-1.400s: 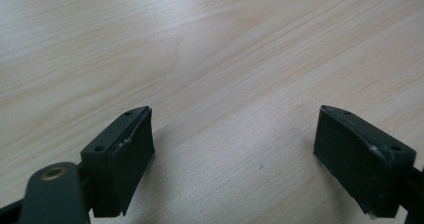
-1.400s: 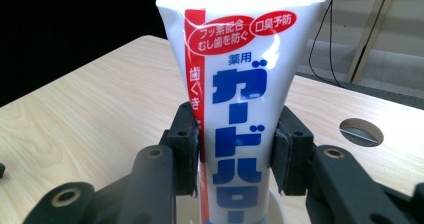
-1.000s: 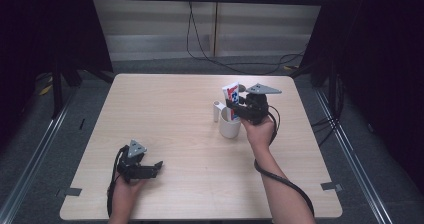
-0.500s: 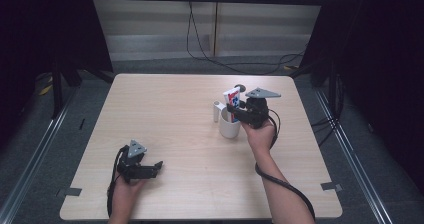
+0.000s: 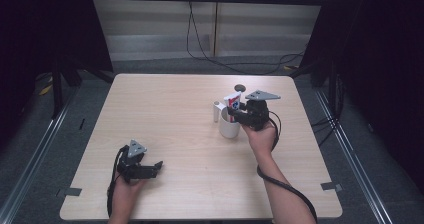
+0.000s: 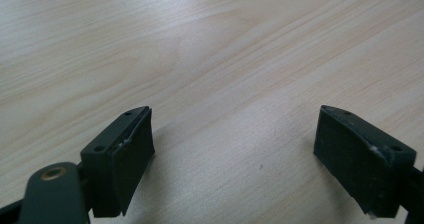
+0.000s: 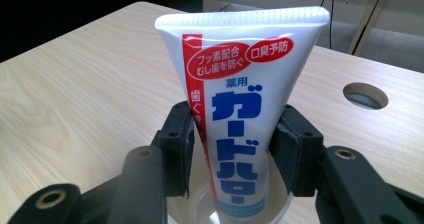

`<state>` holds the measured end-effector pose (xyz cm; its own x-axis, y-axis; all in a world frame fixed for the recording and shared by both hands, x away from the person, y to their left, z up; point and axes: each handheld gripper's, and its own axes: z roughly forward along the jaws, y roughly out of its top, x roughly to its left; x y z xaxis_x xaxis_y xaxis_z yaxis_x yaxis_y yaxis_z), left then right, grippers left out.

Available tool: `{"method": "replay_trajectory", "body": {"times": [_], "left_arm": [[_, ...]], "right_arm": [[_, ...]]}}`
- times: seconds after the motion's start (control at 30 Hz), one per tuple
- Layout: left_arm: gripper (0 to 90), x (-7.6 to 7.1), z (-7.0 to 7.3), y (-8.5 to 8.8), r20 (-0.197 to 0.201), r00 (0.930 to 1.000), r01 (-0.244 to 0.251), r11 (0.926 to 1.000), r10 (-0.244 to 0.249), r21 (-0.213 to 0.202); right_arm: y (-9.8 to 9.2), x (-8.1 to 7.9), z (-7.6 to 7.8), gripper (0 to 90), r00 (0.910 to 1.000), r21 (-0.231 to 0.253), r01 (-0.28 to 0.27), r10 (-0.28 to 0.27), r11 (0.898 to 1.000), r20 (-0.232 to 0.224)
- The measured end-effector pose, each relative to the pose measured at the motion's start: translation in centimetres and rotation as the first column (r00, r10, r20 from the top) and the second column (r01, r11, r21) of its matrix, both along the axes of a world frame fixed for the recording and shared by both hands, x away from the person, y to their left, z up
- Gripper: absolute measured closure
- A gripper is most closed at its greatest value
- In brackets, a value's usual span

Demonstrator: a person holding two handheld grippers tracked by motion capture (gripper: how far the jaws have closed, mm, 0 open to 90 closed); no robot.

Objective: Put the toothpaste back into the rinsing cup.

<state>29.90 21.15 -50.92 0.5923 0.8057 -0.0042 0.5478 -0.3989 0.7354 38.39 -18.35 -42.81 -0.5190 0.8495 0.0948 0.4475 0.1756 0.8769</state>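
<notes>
Right gripper (image 7: 235, 149) clamps the toothpaste tube (image 7: 240, 99) upright over the white cup (image 5: 229, 126); left gripper (image 6: 250, 154) gapes.

left tool (image 6: 235, 159) with black jaws wide apart, nothing between them, low over pale wood-grain table (image 6: 210, 49)

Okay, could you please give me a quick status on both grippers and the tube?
Right gripper shut on toothpaste tube, upright, lower end in white cup. Left gripper open, empty, low over table. Nothing obstructing.

"ガードハロー", "薬用", "口臭予防" on toothpaste tube (image 7: 243, 129)
</notes>
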Motion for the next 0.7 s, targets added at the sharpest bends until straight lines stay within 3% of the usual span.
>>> {"method": "replay_trajectory", "body": {"times": [0.17, 0.23, 0.27, 0.5, 0.57, 0.63, 0.7], "left_arm": [[16.0, 0.0, 0.0, 0.0, -0.001, 1.0, -0.001, 1.0, 0.001, -0.002], [16.0, 0.0, 0.1, 0.1, -0.003, 0.9999, 0.014, 0.9997, -0.014, 0.02], [15.9, 0.0, 0.0, 0.0, -0.003, 1.0, 0.003, 1.0, -0.003, 0.001], [15.9, 0.0, 0.0, 0.0, 0.0, 1.0, -0.001, 1.0, 0.001, -0.001], [15.9, 0.0, 0.0, 0.0, -0.001, 1.0, -0.002, 1.0, 0.002, -0.003], [15.9, 0.0, 0.0, 0.0, -0.001, 1.0, 0.001, 1.0, -0.001, 0.002], [15.9, 0.0, 0.0, 0.0, 0.001, 1.0, -0.003, 1.0, 0.003, -0.003]], "right_arm": [[-0.2, -0.1, 0.0, 54.0, 1.0, -0.005, -0.003, 0.003, 1.0, -0.004], [-0.2, 0.0, -0.1, 53.7, 1.0, -0.013, -0.001, 0.001, 1.0, -0.007], [-0.2, 0.0, -0.1, 53.6, 0.9999, -0.009, -0.002, 0.002, 1.0, -0.01], [-0.1, 0.0, -0.4, 49.8, 0.9998, -0.025, -0.007, 0.006, 1.0, -0.019], [-0.1, -0.1, -0.3, 51.9, 1.0, -0.02, -0.003, 0.003, 1.0, -0.003], [-0.5, -0.3, 0.2, 55.8, 0.9995, 0.029, -0.005, 0.004, 1.0, 0.03], [-0.5, -0.2, 0.9, 54.7, 0.9995, 0.017, -0.005, 0.004, 1.0, 0.03]]}}
